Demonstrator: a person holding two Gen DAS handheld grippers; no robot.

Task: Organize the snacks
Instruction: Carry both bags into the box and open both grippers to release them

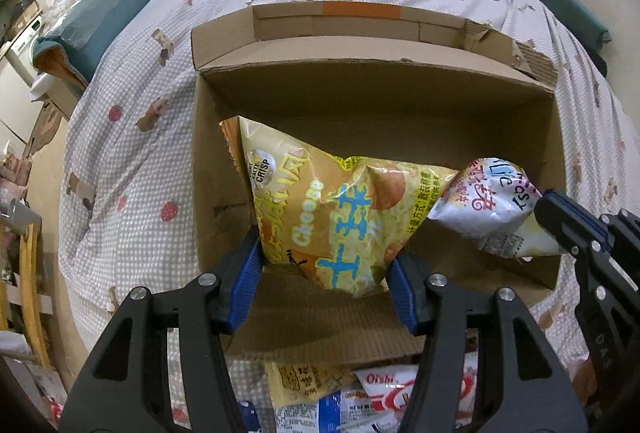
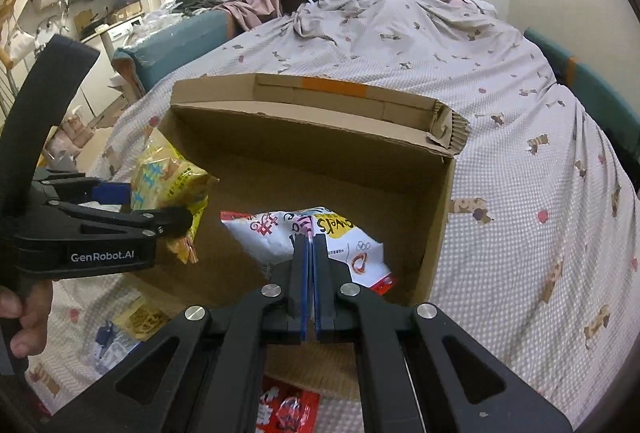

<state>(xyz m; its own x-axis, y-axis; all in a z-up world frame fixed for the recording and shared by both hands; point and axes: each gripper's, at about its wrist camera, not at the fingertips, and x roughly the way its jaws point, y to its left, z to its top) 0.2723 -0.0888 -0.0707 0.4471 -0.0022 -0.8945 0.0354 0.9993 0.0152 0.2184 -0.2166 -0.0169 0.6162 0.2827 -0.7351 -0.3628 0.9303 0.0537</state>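
Hanging over the open box [image 1: 376,97] on the bed [image 2: 520,153], both bags are already inside its walls, so what matters now is what lies below each. The left tongs [image 1: 326,265] are clenched on the lower end of the cheese bag [image 1: 320,201], which stands with its long axis running up and away from them, tilted toward the box's left wall; it sits over the left half of the box, with bare cardboard floor beneath. The right tongs [image 2: 311,253] are pinched flat on the edge of the white bag [image 2: 288,233], which droops forward and down from them over the right half. The two bags nearly meet in the middle, the white one's corner just beside the cheese bag's far corner. I judge each hand is placed to let go on its own side, the left being nearer the left wall. More packets [image 1: 384,393] lie on the bed just outside the near wall.
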